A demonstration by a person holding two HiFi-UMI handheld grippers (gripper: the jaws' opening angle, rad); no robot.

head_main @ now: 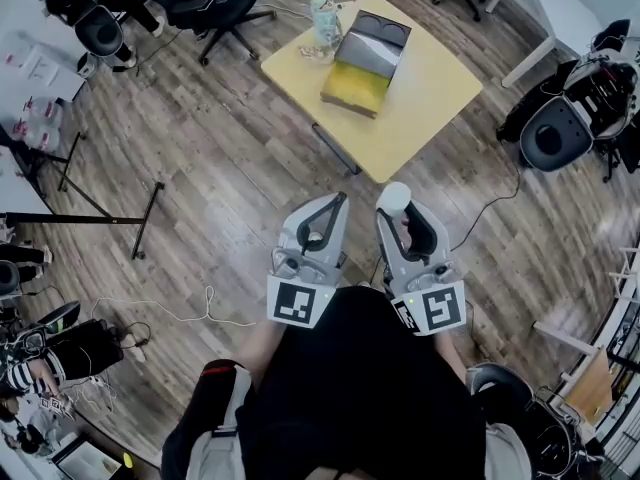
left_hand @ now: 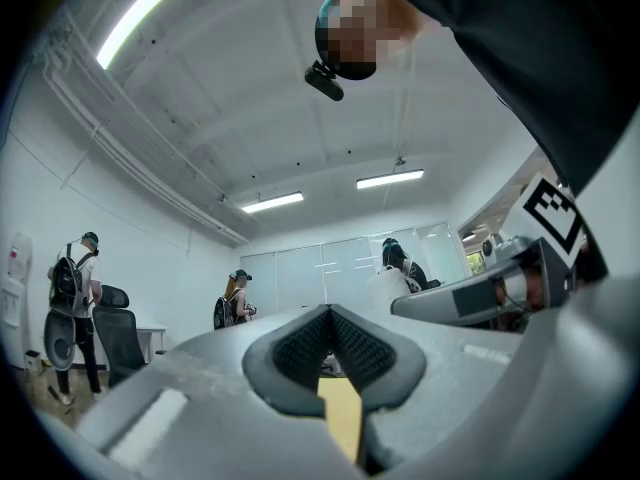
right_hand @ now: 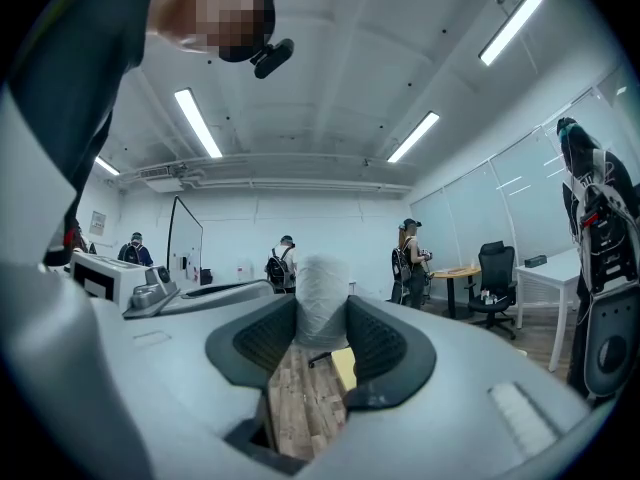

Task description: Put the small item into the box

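Right now the right tongs (right_hand: pixel 321 310) are gripping the small item (right_hand: pixel 322 276). It sits between the two dark, bumpy pads and pokes out past their tips. The item is white, rounded on top and looks soft, a bit like a little puff or a wrapped ball. I cannot tell just what it is.

The left tongs (left_hand: pixel 330 313) are closed tip to tip with nothing in them. Both tongs are light grey hard plastic, and the person holds them side by side, close to the body, over the floor (head_main: pixel 200 168). The floor is made of brown wood planks.

The box (head_main: pixel 365 63) is straight ahead of the tongs and well apart from them. It rests on a yellow tabletop (head_main: pixel 430 98) with smooth, rounded corners. The box is longer than it is wide, and its long side runs away from the person. It looks grey on top, darker at the far end, with a yellow side facing us. A clear plastic thing (head_main: pixel 322 20) stands just beside its far left corner.

I think the right tongs must reach forward over the tabletop, since they hold the item. The item looks squashy, so a gentle grip should do.
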